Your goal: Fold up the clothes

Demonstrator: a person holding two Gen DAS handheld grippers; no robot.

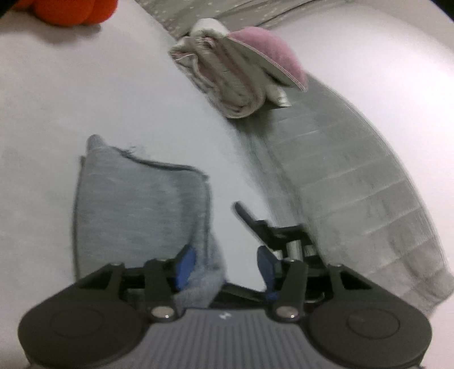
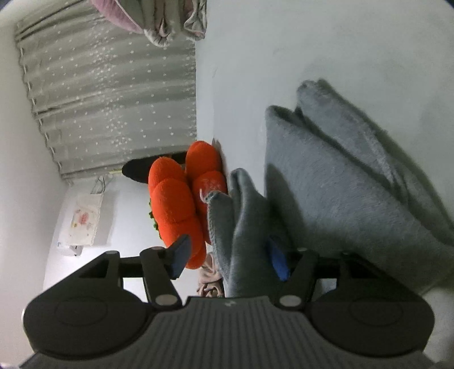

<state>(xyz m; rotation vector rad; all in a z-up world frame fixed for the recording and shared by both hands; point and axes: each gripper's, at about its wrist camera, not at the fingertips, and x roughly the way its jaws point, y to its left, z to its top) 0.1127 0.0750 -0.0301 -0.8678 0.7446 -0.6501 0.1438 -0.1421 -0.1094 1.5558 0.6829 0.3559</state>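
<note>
A grey knitted garment [image 1: 133,210] lies folded on the white table [image 1: 71,113]. My left gripper [image 1: 225,269] is open just above the table; a bunched edge of the garment sits against its left blue pad [image 1: 185,265]. The right wrist view is rolled sideways. There the same grey garment [image 2: 340,204] lies in thick folds, and a raised flap of it [image 2: 241,227] hangs between the fingers of my right gripper [image 2: 229,255], whose jaws stand wide apart. The other gripper [image 1: 283,232] shows in the left wrist view, beside the garment.
A folded beige and pink pile [image 1: 235,71] sits at the table's far edge, also in the right wrist view [image 2: 159,22]. An orange plush toy [image 1: 65,11] [image 2: 181,198] lies on the table. A grey curtain [image 2: 107,93] hangs behind. A grey ribbed surface [image 1: 354,184] lies beyond the table edge.
</note>
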